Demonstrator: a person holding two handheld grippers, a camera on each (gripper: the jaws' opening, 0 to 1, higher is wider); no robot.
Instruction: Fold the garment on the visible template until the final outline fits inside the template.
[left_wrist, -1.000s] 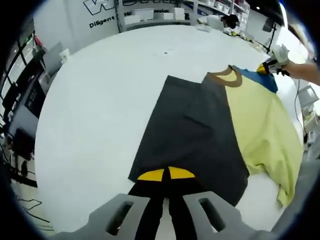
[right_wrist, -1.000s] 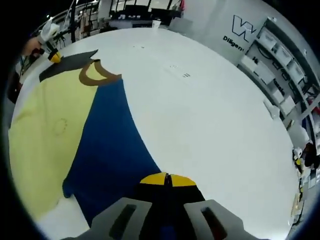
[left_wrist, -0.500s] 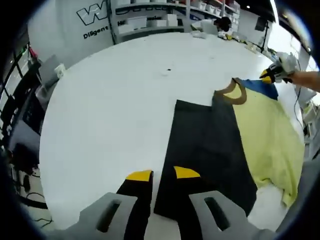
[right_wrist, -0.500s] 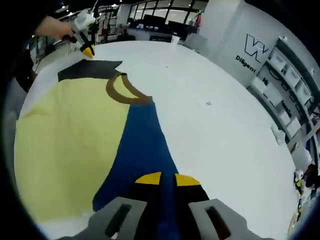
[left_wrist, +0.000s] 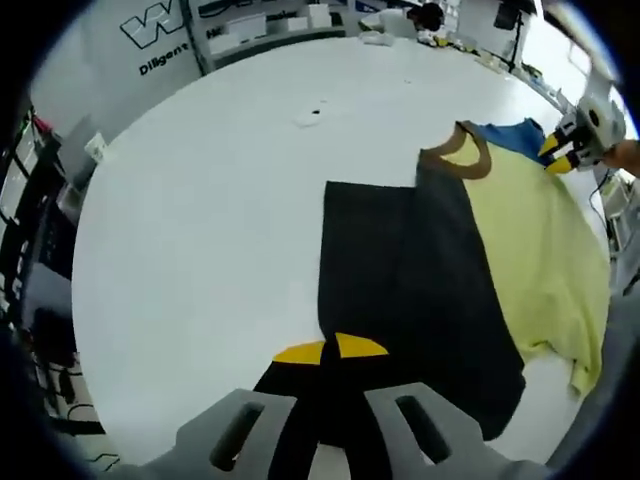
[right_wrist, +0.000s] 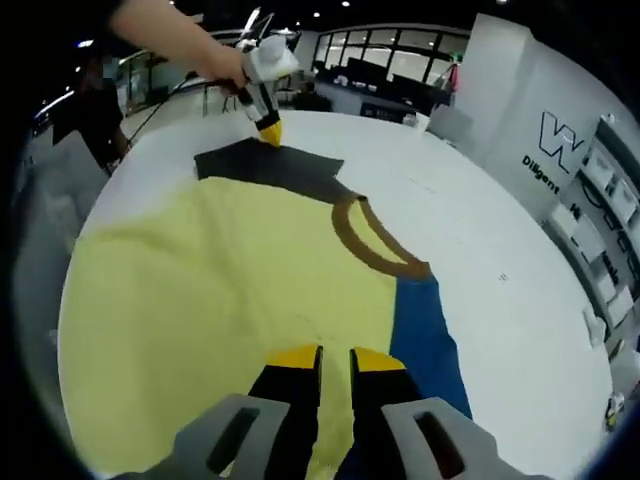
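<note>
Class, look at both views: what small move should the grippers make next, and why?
Probably lift the black sleeve with the left gripper and carry it over the yellow shirt: its jaws look shut at the sleeve's edge, and the sleeve lies spread flat on the white table.

Each gripper has grey jaws, black fingers, yellow tips.

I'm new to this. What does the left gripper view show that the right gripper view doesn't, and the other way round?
Left gripper view: the left gripper closed at the near edge of the black cloth, the right gripper far off by the blue sleeve.
Right gripper view: the right gripper's jaws apart over the yellow shirt, a hand holding the left gripper, a bystander.
Both: shirt, brown collar, sleeve, black cloth, white table, wall logo.
</note>
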